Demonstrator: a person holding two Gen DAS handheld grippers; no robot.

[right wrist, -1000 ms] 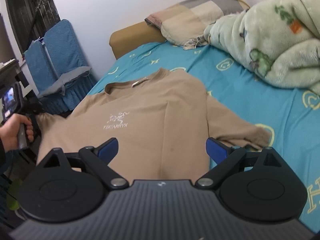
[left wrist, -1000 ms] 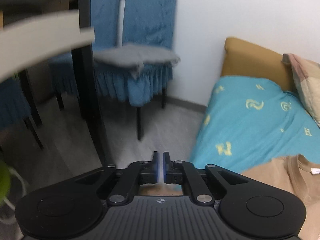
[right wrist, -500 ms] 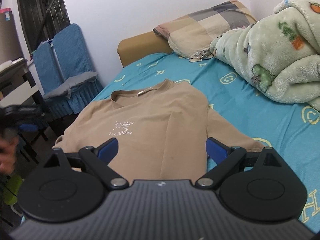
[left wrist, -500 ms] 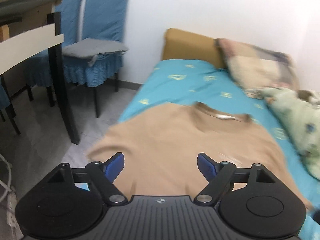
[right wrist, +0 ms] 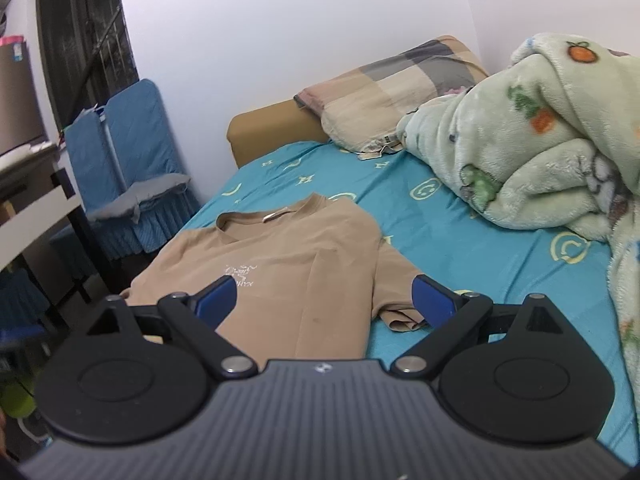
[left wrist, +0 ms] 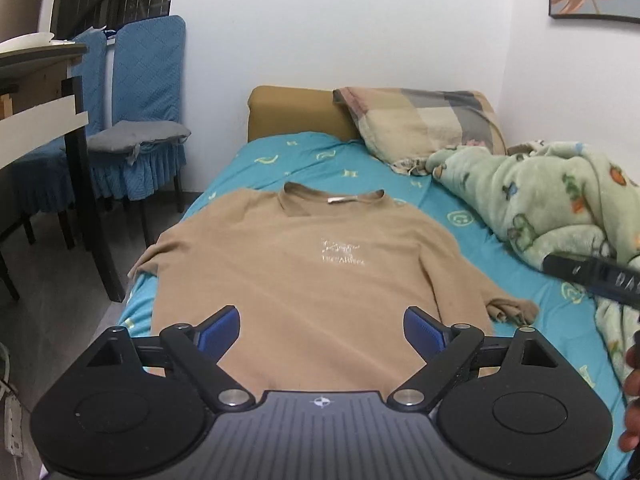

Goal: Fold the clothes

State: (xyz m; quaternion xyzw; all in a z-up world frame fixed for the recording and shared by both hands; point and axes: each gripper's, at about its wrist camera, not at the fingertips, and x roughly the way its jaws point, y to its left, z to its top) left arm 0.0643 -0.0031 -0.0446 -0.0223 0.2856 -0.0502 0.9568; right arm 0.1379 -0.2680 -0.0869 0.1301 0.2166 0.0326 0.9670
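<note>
A shirt is lying flat on the bed, pillow behind it, blanket bunching at its right, chair standing left.

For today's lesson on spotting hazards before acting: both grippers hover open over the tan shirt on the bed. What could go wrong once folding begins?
1. The tan shirt has its left sleeve drooping over the bed edge; folding may drag it off.
2. The right sleeve is bunched, so a fold could trap creases.
3. The green blanket lies close and might snag the right gripper.
</note>
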